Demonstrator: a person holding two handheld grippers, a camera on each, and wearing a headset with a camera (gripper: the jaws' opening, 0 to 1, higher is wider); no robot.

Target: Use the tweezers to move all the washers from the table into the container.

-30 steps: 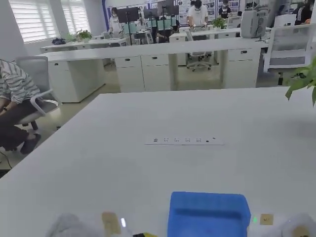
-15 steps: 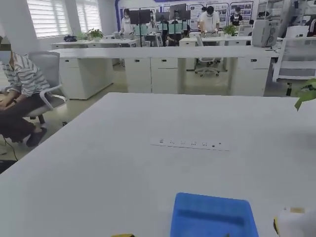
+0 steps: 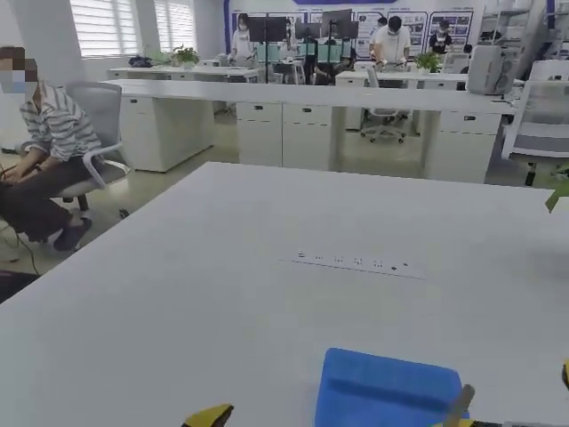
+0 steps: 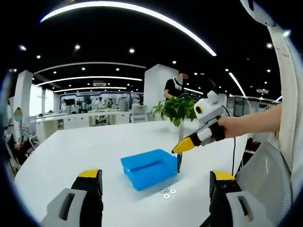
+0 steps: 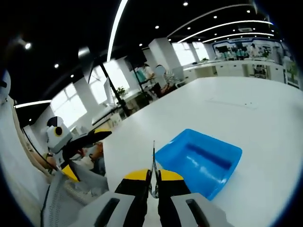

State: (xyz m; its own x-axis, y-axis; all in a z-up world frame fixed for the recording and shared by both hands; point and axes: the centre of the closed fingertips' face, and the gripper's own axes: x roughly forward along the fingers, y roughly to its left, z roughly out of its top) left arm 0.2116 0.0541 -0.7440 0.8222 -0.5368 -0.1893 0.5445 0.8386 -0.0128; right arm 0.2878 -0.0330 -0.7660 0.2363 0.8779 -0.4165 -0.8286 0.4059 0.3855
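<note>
Right gripper clamps tweezers — blue container just ahead.

The container, low centre of the left gripper view, looks like smooth blue plastic with a slight sheen. The table is matt white. The washers and tweezers look like bare metal.

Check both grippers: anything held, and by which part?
Right gripper is shut on the tweezers, gripping their rear end, tips free. Left gripper is open, holding nothing.
</note>
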